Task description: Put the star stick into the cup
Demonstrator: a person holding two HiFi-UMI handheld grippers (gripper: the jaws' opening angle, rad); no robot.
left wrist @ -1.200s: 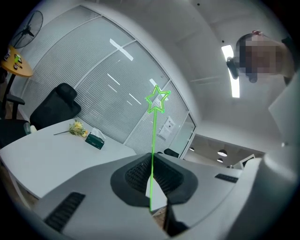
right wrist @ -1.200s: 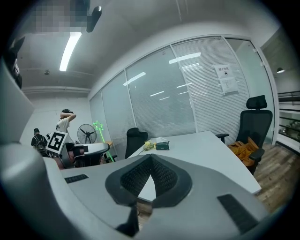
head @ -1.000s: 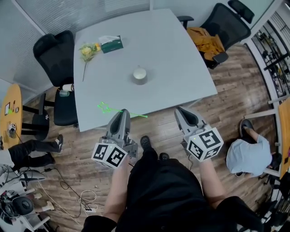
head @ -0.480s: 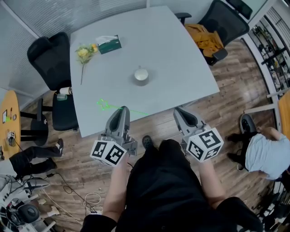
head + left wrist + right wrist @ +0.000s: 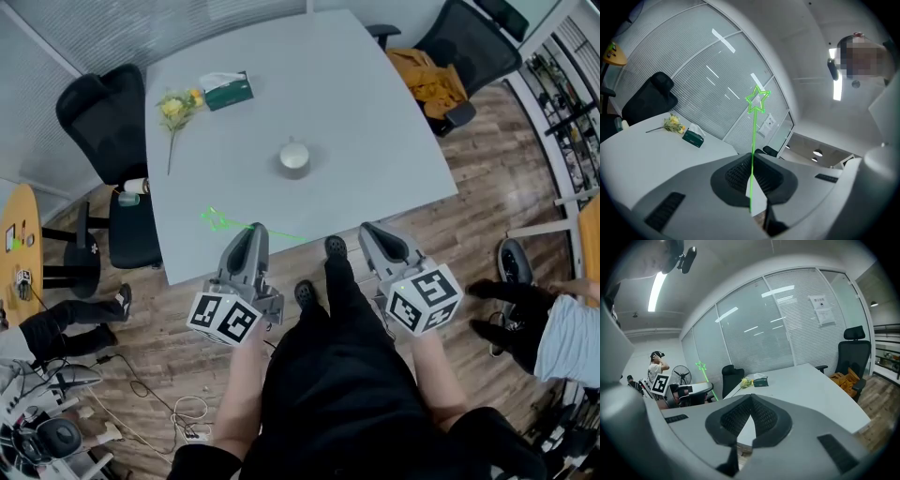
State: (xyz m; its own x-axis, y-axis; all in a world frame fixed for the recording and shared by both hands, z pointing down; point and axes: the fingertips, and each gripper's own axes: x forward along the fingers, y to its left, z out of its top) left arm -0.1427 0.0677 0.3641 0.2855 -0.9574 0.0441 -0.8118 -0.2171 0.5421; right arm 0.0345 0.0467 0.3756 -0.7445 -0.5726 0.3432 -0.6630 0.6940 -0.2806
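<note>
Head view: I stood at the near edge of the grey table [image 5: 375,112] with a gripper in each hand. Both were held low, with their tips at the table's edge and the marker cubes toward my body.

Left gripper view: the left gripper [image 5: 751,159] had its jaws pinched together on the star stick [image 5: 753,133]. The thin green stem rose straight out from between the pads, and the outlined star at its far end stood clear of the jaws. From the head view the stick lay crosswise over the near strip of the table, star end to my left and tail end to my right.

Right gripper view: the right gripper [image 5: 750,398] had its jaw tips pressed against each other with nothing between them. The green star showed small off to its left.

The cup [image 5: 294,157], a small pale one, stood upright near the middle of the table, well apart from the stick and both grippers.

At the far left corner of the table lay a yellow flower [image 5: 173,110], and just beside it a green tissue box [image 5: 228,91]. Black office chairs [image 5: 98,117] stood at the left side and the far right corner. The floor [image 5: 487,187] was wood.
</note>
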